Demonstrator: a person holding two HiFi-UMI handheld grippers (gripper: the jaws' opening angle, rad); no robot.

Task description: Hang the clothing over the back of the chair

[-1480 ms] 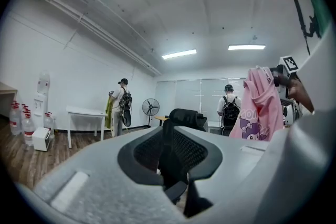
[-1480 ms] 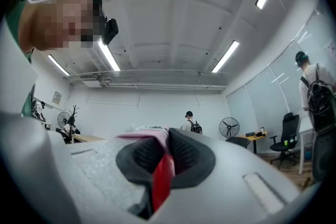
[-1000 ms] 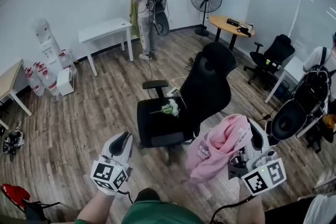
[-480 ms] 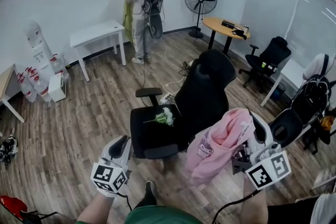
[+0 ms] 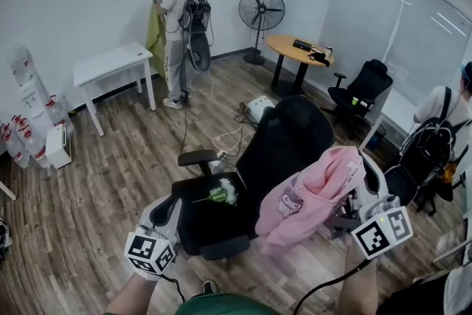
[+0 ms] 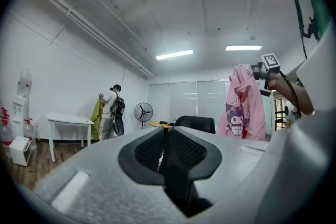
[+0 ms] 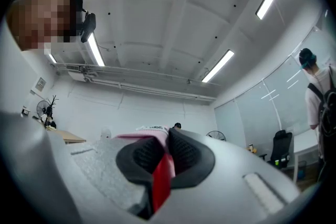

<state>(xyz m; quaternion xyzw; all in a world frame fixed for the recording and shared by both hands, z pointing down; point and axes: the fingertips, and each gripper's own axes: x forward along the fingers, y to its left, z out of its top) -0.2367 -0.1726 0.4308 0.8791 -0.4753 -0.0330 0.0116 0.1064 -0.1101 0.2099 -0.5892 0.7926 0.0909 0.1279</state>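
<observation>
A black office chair (image 5: pixel 289 147) stands in the middle of the head view, its back toward me on the right and its seat to the left. A pink hoodie (image 5: pixel 313 195) with a cartoon print hangs from my right gripper (image 5: pixel 363 170), just in front of and right of the chair back. The right gripper view shows my right gripper (image 7: pixel 163 157) shut on pink cloth (image 7: pixel 152 140). My left gripper (image 5: pixel 167 212) is low near the seat's front edge, shut with nothing in it. From the left gripper (image 6: pixel 167 149) the hoodie (image 6: pixel 244 105) and the chair back (image 6: pixel 195 124) both show ahead.
White flowers (image 5: pixel 220 193) lie on the chair seat. Cables (image 5: pixel 234 133) trail over the floor behind the chair. A person (image 5: pixel 179 18) stands by a white table (image 5: pixel 110 63) at the back. A fan (image 5: pixel 261 9), a round table (image 5: pixel 299 49), another chair (image 5: pixel 361 88) and a second person (image 5: pixel 442 122) are to the right.
Both grippers have moved forward and round toward the chair, which now sits closer. The right gripper has risen with the hoodie, bringing it up beside the chair back.
</observation>
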